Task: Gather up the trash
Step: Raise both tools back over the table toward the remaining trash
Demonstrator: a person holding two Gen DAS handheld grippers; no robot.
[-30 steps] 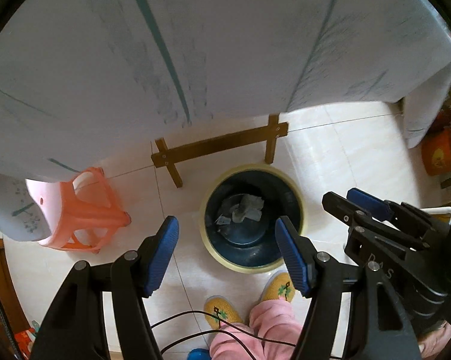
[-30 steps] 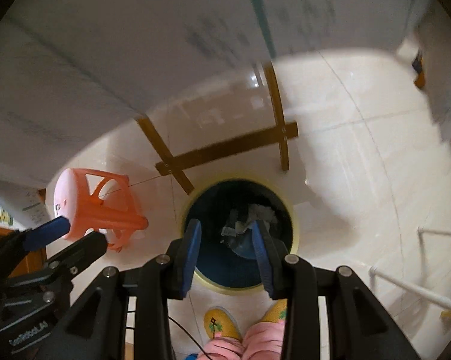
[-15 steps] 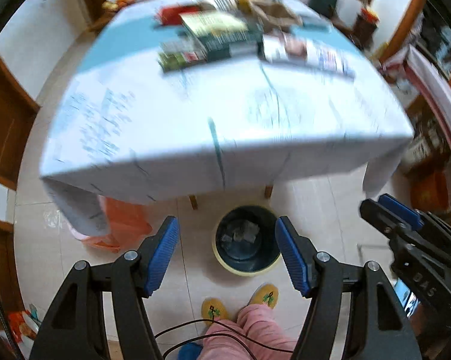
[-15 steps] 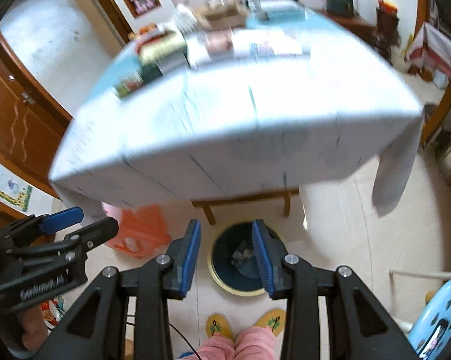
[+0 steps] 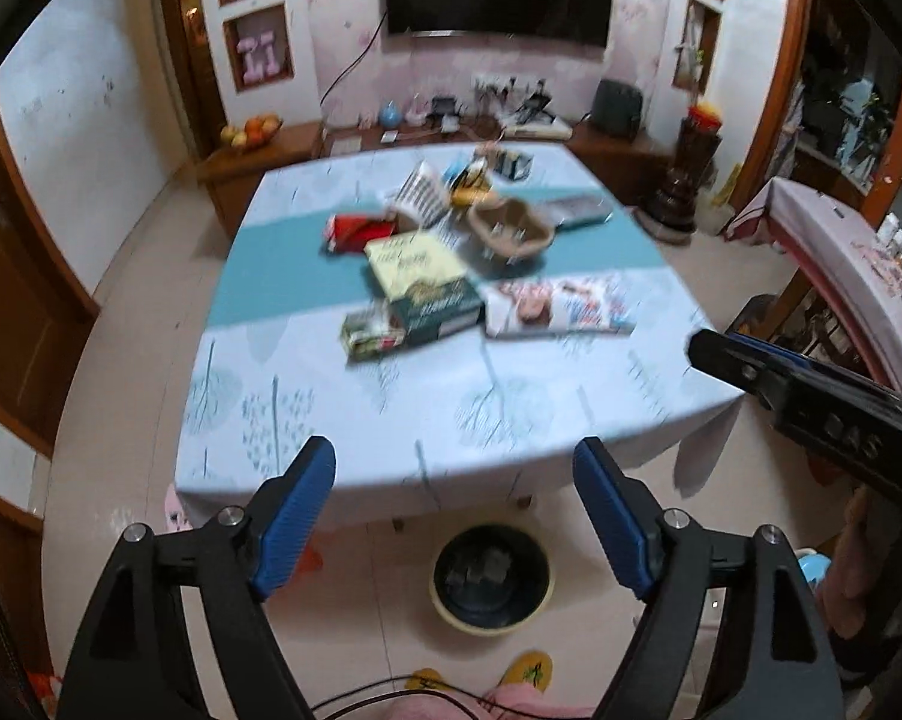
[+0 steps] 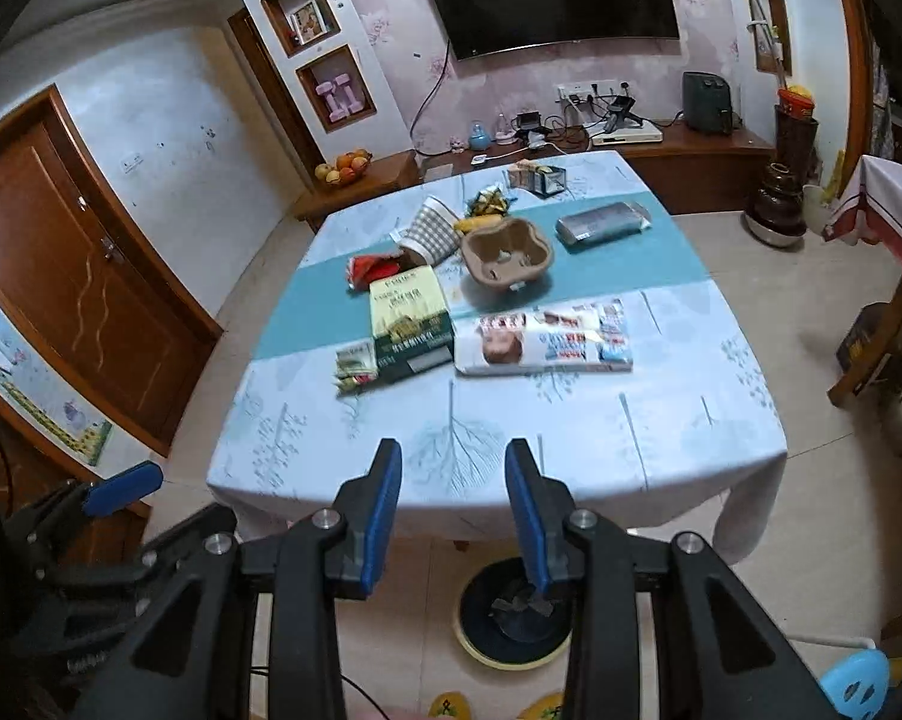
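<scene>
Left gripper (image 5: 454, 471) above near table edge, jaws opening, nothing between. Right gripper (image 6: 453, 480) likewise empty, blue pads parted by moderate gap. Trash bin (image 6: 514, 615) on floor below table's (image 6: 721, 420) near edge (crumpled scraps inside). Litter on cloth: green-yellow box (image 6: 410, 324), printed packet (image 6: 544, 343), brown pulp tray (image 6: 507, 259), red wrapper (image 6: 372, 269).

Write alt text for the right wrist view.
The empty right gripper hovers, jaws apart, over a table in a pale blue cloth strewn with packaging: a green box, a cardboard cup tray, a printed wrapper. A bin sits on the floor below.
</scene>
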